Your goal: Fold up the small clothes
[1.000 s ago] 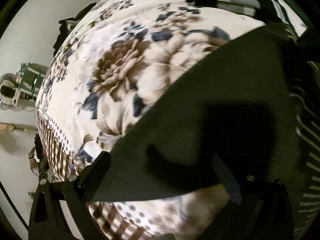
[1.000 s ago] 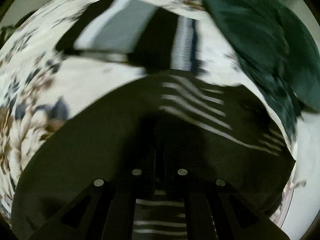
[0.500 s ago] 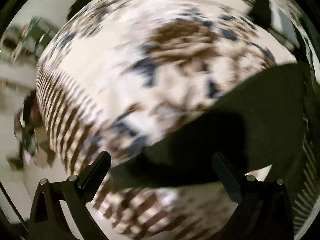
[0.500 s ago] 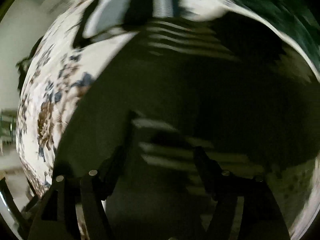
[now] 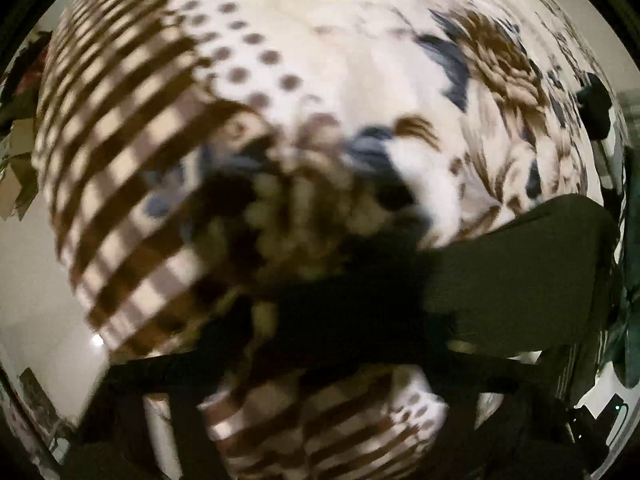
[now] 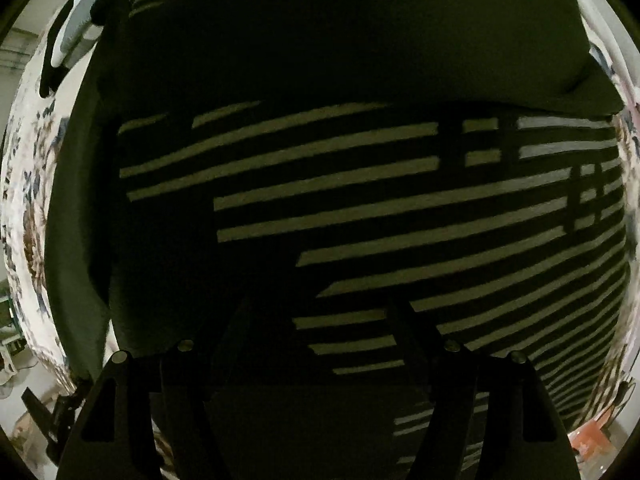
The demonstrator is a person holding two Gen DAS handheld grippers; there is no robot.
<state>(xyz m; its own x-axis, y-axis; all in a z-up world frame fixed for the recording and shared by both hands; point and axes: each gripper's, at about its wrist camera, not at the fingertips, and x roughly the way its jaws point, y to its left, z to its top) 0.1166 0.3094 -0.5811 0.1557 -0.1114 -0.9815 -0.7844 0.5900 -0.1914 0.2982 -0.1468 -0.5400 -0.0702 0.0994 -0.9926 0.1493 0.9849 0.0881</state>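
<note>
A dark olive-black garment with pale stripes (image 6: 360, 208) lies spread on a floral bedspread (image 5: 360, 60) and fills the right wrist view. My right gripper (image 6: 320, 320) is open, its fingers (image 6: 412, 332) apart just above the striped cloth, holding nothing. In the left wrist view a plain dark corner of the garment (image 5: 520, 280) lies at the right. My left gripper (image 5: 328, 360) is smeared by motion blur near that corner; its jaws cannot be made out.
The bedspread has a checked and dotted border (image 5: 132, 160) at its edge, with pale floor (image 5: 28, 280) beyond. Another folded dark and white garment (image 6: 72, 36) lies at the far left. A dark green cloth (image 5: 628, 320) lies at the right.
The right gripper has opened from shut and moved in close over the striped cloth. The left gripper has swung left toward the bed's edge, with the garment now at its right.
</note>
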